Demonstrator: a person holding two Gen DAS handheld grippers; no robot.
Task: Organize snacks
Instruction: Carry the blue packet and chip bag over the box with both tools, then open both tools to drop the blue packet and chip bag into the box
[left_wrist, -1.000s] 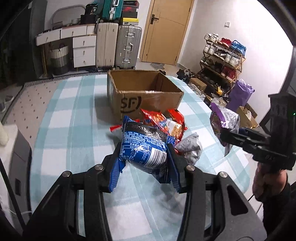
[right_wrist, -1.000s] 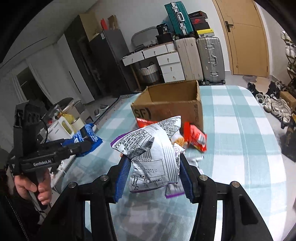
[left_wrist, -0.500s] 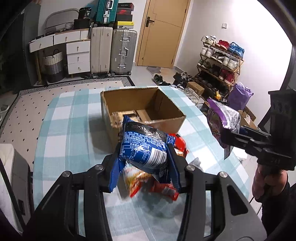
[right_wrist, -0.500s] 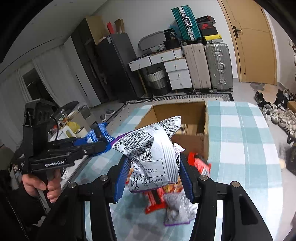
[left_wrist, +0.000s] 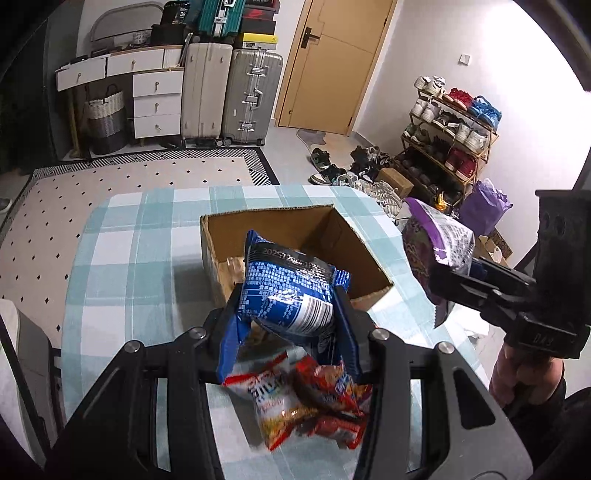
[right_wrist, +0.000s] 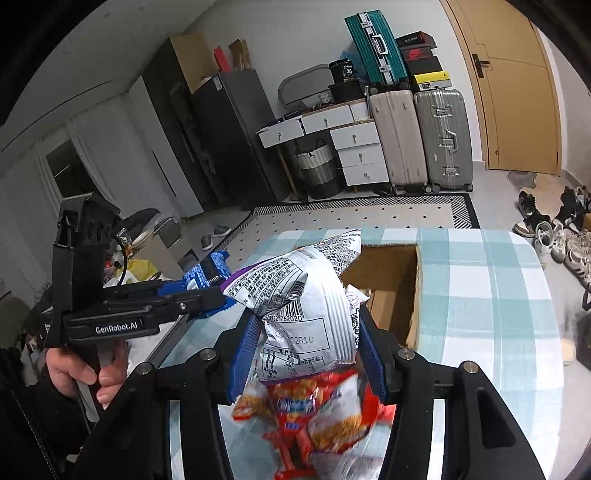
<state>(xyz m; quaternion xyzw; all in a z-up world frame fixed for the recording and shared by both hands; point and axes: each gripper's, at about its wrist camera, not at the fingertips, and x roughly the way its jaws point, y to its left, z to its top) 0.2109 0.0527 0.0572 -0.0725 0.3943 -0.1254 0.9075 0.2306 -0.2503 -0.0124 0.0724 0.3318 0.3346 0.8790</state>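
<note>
Jaws of both grippers grasp packets: left gripper (left_wrist: 288, 317) holds the blue packet (left_wrist: 286, 291), right gripper (right_wrist: 308, 343) the silver-purple packet (right_wrist: 306, 295). Advice: bring each fully over the cardboard box (left_wrist: 354, 243) before letting go.

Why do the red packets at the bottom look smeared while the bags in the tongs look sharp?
Left wrist view: the blue bag reads crisp, the red packets below are motion-blurred. Right wrist view: the silver bag is sharp, the red packets streaked; the fisheye lens bends the room's edges.
</note>
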